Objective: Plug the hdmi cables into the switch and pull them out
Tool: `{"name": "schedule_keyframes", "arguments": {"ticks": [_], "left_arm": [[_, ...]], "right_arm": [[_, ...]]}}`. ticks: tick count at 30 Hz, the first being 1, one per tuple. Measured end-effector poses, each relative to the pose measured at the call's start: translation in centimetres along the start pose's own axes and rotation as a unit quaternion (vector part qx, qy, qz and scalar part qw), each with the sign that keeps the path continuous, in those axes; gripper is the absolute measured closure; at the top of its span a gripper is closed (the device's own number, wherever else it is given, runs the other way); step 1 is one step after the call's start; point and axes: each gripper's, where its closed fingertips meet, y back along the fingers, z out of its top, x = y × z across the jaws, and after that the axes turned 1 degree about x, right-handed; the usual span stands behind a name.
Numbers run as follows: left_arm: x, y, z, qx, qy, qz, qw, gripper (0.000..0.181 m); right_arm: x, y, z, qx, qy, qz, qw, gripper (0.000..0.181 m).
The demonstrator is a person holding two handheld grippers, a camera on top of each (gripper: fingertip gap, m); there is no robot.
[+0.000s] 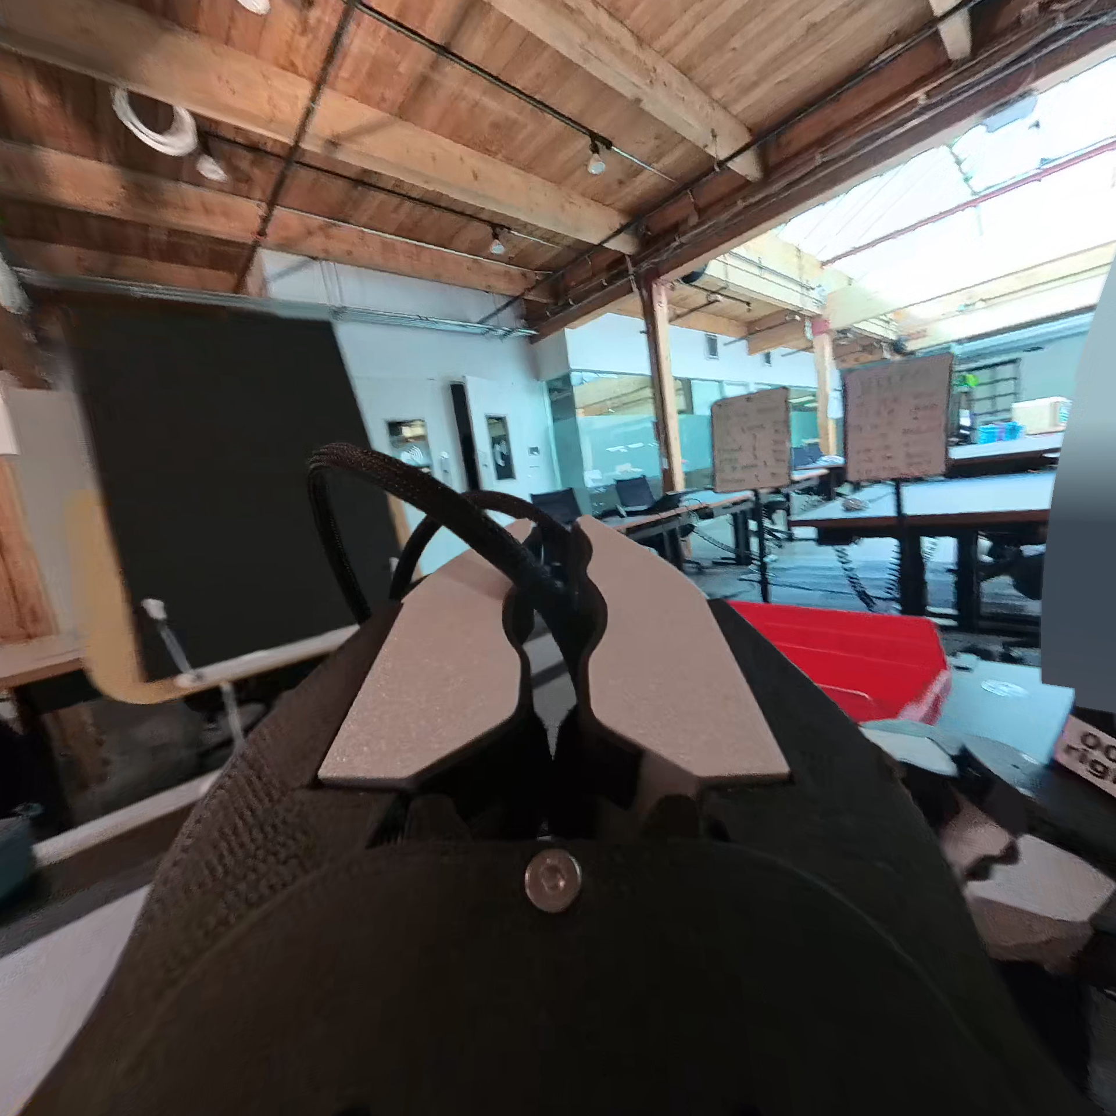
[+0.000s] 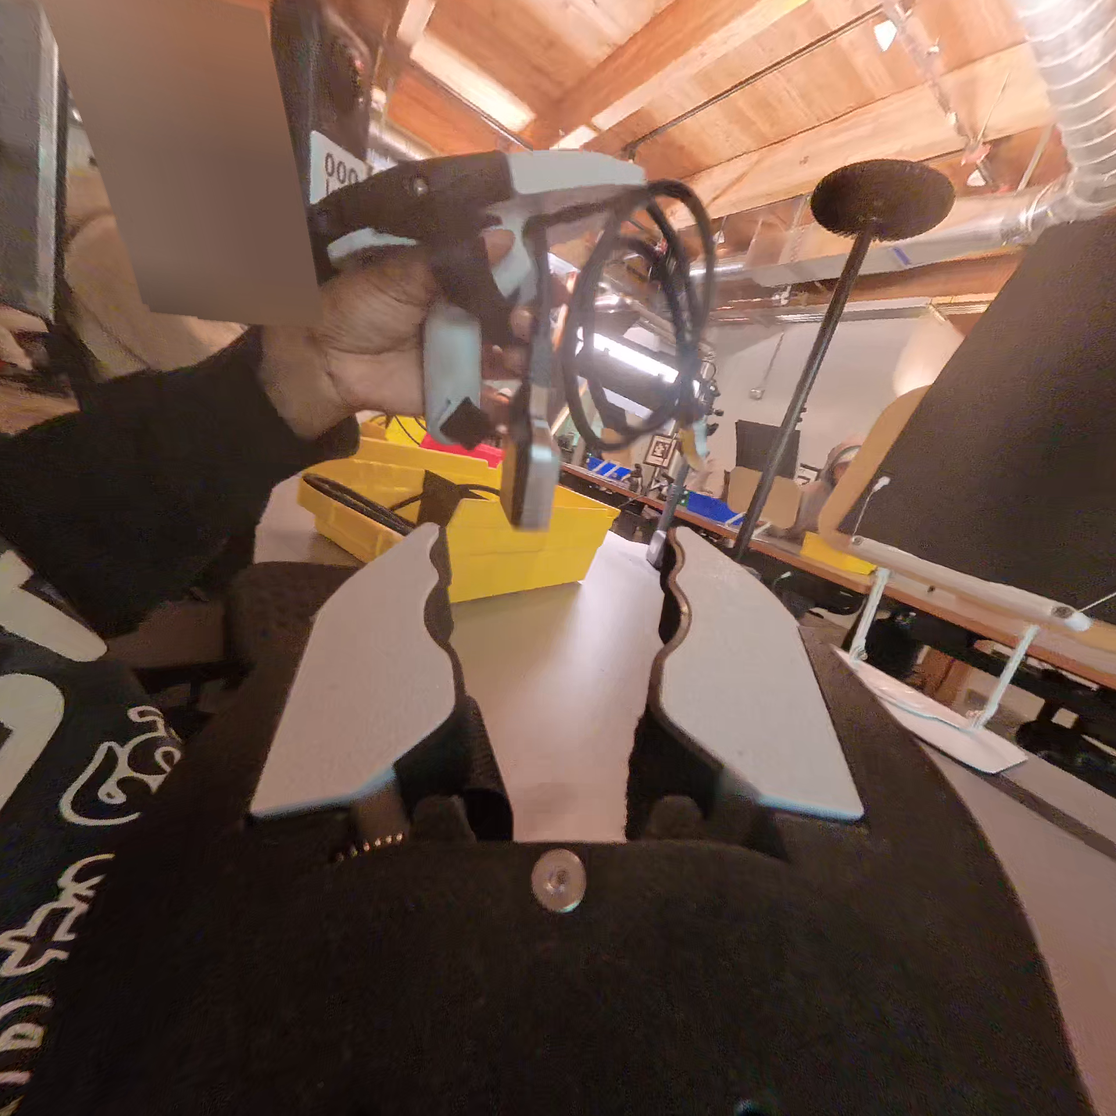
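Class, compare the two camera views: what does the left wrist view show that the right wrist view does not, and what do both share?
Only the left wrist view shows the red plastic bin and two whiteboards on stands.

Only the right wrist view shows the yellow plastic bin, a small grey box dangling on the cable, a bare hand, and the empty right gripper, jaws apart.

Both show the left gripper shut on the coiled black braided cable, and wooden ceiling beams.

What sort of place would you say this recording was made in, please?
Probably an open-plan workshop or lab office: exposed wooden ceiling beams with track lights, rows of long desks with office chairs, standing whiteboards, and yellow parts bins on the worktable.
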Motion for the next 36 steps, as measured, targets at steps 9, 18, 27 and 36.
{"name": "schedule_keyframes", "arguments": {"ticks": [9, 18, 27, 36], "left_arm": [[-8.3, -3.1, -3.8, 0.027, 0.098, -0.125, 0.987, 0.172], [-9.6, -0.6, -6.6, 0.062, 0.025, -0.211, 0.975, 0.098], [-11.1, 2.1, -16.1, 0.143, -0.251, -0.165, 0.943, 0.096], [-9.5, 0.6, -18.6, 0.209, -0.291, -0.072, 0.931, 0.124]], "right_arm": [[0.7, -0.6, -2.0, 0.081, -0.028, 0.016, 0.996, 0.155], [-3.7, 1.6, -0.6, -0.018, -0.351, 0.041, 0.935, 0.159], [-5.7, 2.2, -1.5, -0.033, -0.483, 0.044, 0.874, 0.160], [-3.7, 1.4, -1.9, 0.023, -0.417, 0.054, 0.907, 0.161]]}}
